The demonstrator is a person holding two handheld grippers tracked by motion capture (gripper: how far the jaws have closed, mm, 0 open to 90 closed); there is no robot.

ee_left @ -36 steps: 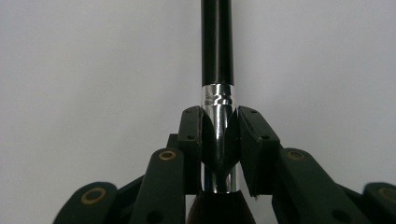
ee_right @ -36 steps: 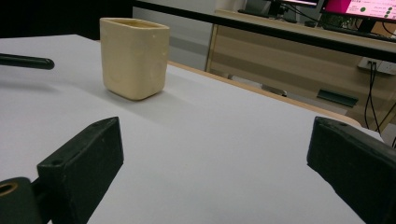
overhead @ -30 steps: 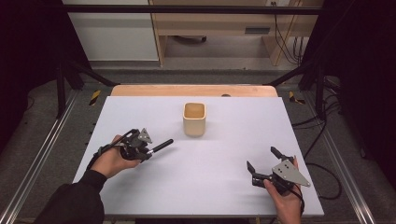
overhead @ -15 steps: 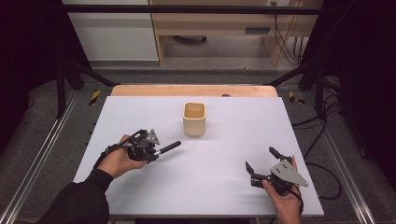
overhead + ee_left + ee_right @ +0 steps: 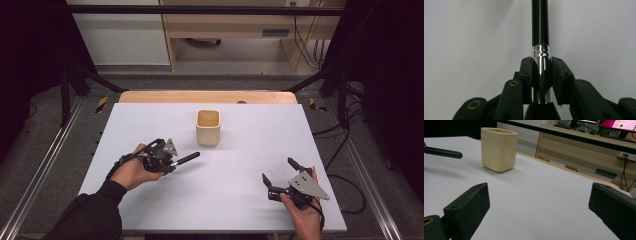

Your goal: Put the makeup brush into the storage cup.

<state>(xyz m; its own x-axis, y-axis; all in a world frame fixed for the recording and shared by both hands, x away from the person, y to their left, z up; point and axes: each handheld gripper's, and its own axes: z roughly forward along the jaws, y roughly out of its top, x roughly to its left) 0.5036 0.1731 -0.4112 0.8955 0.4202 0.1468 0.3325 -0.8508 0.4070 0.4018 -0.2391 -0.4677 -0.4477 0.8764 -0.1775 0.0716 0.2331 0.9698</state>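
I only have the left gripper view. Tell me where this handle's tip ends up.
Observer: The brush handle's tip is close to the cup, on the near side of it and not touching.
Operator: Report the right tongs.
Observer: The right tongs are open with nothing in them, over the near right part of the table.
Operator: Check the cup.
Observer: It stands upright, and from above nothing shows inside it.

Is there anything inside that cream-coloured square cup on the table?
The cream square cup looks empty from above: bare inner walls. Its bottom is shadowed, so something small there could go unseen.
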